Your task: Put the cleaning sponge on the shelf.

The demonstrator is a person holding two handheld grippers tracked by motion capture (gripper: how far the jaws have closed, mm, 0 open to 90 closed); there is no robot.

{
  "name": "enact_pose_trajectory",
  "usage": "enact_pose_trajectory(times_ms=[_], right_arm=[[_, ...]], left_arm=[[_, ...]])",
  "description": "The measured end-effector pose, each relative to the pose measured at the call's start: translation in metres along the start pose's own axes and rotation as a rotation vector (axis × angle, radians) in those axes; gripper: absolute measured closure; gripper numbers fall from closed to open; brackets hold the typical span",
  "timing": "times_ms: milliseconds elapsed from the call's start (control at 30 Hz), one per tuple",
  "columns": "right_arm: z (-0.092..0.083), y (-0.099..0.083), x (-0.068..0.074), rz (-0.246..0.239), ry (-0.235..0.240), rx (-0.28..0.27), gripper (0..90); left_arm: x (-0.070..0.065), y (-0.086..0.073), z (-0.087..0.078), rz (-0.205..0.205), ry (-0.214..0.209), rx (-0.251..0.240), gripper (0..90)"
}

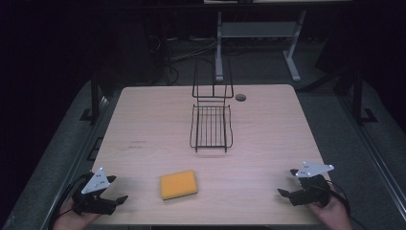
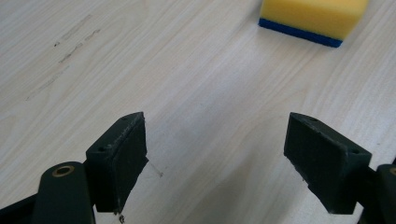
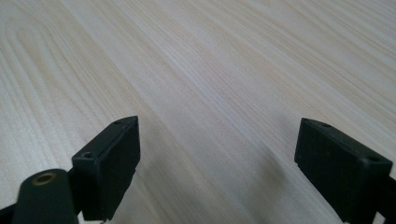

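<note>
A yellow sponge (image 1: 178, 184) with a blue underside lies flat near the table's front edge, a little left of centre; its corner (image 2: 312, 18) appears at the top of the left gripper view. A black wire rack (image 1: 211, 120) stands empty at the table's middle back. My left gripper (image 1: 118, 189) rests at the front left corner, open, jaws wide apart over bare wood (image 2: 215, 140), the sponge off to its right. At the front right, my right gripper (image 1: 288, 182) is open too, with only wood grain between its jaws (image 3: 217, 149).
The light wooden table (image 1: 153, 120) has a round cable hole (image 1: 240, 97) at the back right of the rack. Faint dark marks (image 1: 136, 144) sit on the left half. Behind the table stands a grey desk frame (image 1: 253, 33) over a dark floor.
</note>
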State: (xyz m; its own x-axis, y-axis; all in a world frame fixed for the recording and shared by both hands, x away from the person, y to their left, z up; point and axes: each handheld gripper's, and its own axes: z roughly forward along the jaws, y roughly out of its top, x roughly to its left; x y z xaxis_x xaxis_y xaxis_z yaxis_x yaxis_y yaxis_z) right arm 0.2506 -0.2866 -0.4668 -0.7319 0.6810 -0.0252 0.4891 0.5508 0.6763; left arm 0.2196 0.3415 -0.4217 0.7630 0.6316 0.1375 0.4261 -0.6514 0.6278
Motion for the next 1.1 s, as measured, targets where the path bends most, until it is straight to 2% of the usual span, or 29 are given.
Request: enact_pose_trajectory(times_ms=[233, 500, 667, 833, 1000, 1100], right_arm=[[0.001, 0.000, 0.001, 0.004, 0.007, -0.001, 13.8], [0.000, 0.003, 0.004, -0.007, 0.006, -0.007, 13.8], [-0.001, 0.003, 0.005, -0.009, 0.005, -0.010, 13.8], [-0.002, 0.003, 0.005, -0.007, 0.006, -0.013, 13.8], [-0.001, 0.004, 0.006, -0.018, 0.003, -0.009, 13.7], [-0.001, 0.005, 0.006, -0.013, 0.005, -0.011, 13.7]], left_arm=[[-0.001, 0.002, -0.005, 0.004, 0.009, -0.009, 20.4], [-0.005, 0.012, -0.005, 0.040, -0.006, 0.014, 20.0], [-0.008, 0.024, -0.005, 0.085, -0.015, 0.018, 19.7], [-0.009, 0.031, -0.004, 0.092, -0.025, 0.014, 18.6], [-0.011, 0.035, -0.001, 0.115, -0.035, 0.040, 18.2], [-0.011, 0.036, -0.002, 0.115, -0.040, 0.041, 18.0]])
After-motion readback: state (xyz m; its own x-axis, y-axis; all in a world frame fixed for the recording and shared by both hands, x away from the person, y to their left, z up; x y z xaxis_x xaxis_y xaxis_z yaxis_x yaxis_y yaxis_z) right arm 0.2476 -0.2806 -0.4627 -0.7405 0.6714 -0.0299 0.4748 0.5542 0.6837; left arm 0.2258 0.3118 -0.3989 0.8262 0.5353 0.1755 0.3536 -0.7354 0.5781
